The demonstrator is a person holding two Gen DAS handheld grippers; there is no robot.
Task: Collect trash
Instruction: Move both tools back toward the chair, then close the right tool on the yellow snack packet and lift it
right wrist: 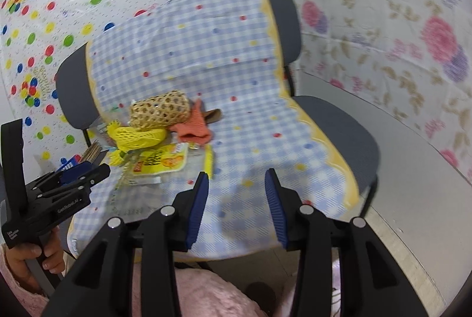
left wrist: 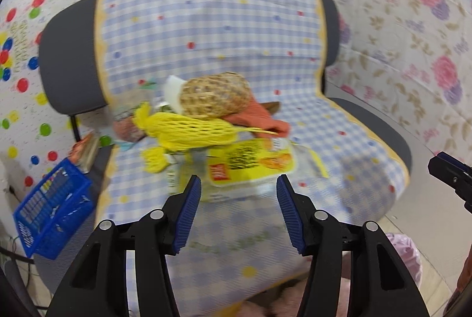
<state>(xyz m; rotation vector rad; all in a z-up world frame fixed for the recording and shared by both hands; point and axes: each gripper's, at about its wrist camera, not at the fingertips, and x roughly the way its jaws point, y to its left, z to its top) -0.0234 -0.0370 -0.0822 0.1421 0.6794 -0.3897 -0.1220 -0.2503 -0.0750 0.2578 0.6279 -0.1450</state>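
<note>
Trash [left wrist: 218, 122], a heap of yellow and tan foam netting, an orange rag and a yellow wrapper, lay on a checked-cloth chair [left wrist: 380, 125]. Left gripper [left wrist: 239, 210] and right gripper [right wrist: 236, 207] hovered before it, jaws apart and empty.

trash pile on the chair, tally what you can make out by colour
yellow foam net: 1
tan foam net: 1
orange cloth: 1
yellow printed packet: 1
total: 4 clearly visible; more scraps lie under and behind the pile, too blurred to count.
</note>
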